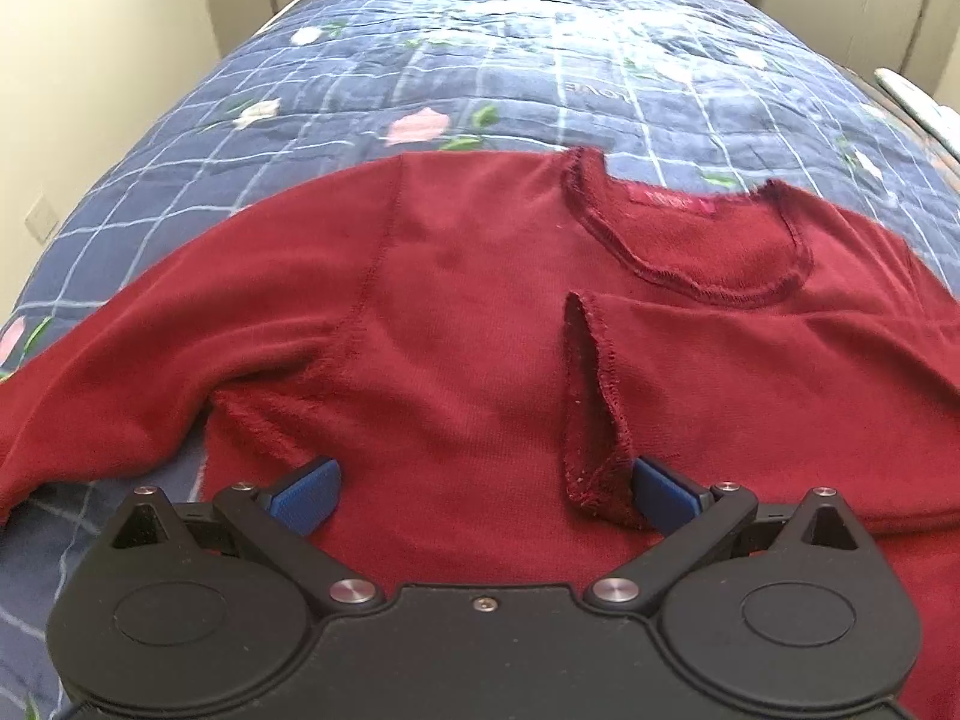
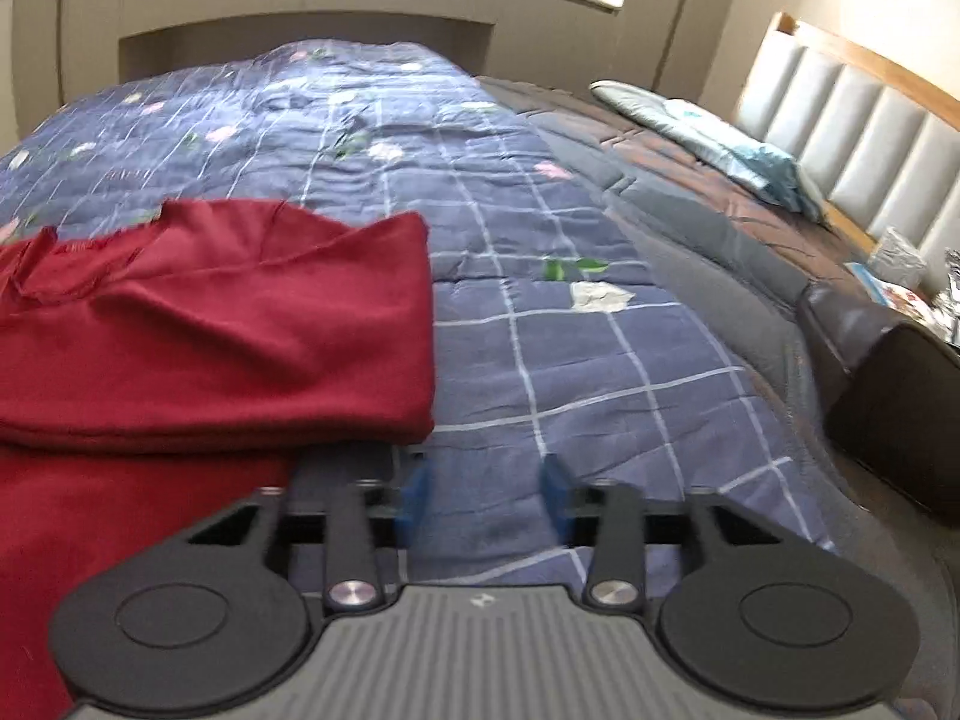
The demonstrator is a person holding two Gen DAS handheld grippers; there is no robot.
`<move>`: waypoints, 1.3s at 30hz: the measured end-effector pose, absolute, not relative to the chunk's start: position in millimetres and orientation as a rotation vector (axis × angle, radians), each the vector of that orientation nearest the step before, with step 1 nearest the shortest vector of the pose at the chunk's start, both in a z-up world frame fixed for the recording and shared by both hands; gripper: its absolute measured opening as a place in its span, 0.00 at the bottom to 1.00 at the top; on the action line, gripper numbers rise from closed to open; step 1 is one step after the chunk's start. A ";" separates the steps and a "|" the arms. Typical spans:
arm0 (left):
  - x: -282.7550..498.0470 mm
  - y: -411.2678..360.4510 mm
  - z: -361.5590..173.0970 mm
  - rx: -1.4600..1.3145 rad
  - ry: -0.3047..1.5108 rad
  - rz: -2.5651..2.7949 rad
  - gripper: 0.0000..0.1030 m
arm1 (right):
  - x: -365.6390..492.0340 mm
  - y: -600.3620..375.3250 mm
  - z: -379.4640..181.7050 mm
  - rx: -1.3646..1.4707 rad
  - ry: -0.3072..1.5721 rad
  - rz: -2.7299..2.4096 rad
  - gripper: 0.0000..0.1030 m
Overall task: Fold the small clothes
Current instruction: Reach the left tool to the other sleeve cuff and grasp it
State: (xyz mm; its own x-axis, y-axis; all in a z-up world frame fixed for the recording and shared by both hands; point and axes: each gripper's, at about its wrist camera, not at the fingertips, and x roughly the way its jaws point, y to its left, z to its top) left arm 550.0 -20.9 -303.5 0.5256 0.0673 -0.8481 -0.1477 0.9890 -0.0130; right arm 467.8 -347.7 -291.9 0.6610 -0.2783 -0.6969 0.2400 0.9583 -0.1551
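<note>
A dark red knit sweater [image 1: 468, 312] lies flat on a blue checked floral quilt [image 1: 480, 72], neckline away from me. One sleeve is folded across the chest, and its cuff [image 1: 591, 408] ends just by the right pad of my left gripper [image 1: 483, 495]. That gripper hovers wide open over the sweater's body, with only flat cloth below the gap. In the right wrist view the folded side of the sweater [image 2: 240, 330] lies to the left. My right gripper [image 2: 483, 498] stands partly open over bare quilt [image 2: 570, 360], just right of the fold, holding nothing.
A padded headboard [image 2: 852, 114] and a pale blue pillow [image 2: 720, 138] lie at the right. A dark brown bedside unit [image 2: 888, 396] with clutter on top stands beside the bed. Walls close in at the left and far end.
</note>
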 end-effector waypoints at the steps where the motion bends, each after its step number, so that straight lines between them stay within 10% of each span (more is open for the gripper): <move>1: 546.7 -17.9 -298.8 -0.104 1.004 0.138 1.00 | 465.5 -346.9 -288.4 -0.033 0.797 -0.309 0.65; 7: 511.7 20.7 -273.1 -0.162 0.940 0.279 1.00 | 453.0 -324.3 -267.9 0.045 0.783 -0.289 0.99; 28: 385.2 303.3 -280.6 -0.739 0.790 1.202 0.98 | 415.5 -180.0 -273.8 -0.030 0.897 0.073 1.00; 33: 397.2 315.8 -286.7 -0.805 0.780 1.169 0.67 | 410.8 -181.8 -278.9 -0.024 0.924 0.043 1.00; 35: 397.5 315.0 -290.3 -0.814 0.775 1.149 0.38 | 410.2 -183.2 -278.7 -0.024 0.927 0.035 1.00; 39: 397.4 311.3 -295.0 -0.812 0.753 1.175 0.19 | 408.2 -183.1 -277.8 -0.027 0.925 0.033 1.00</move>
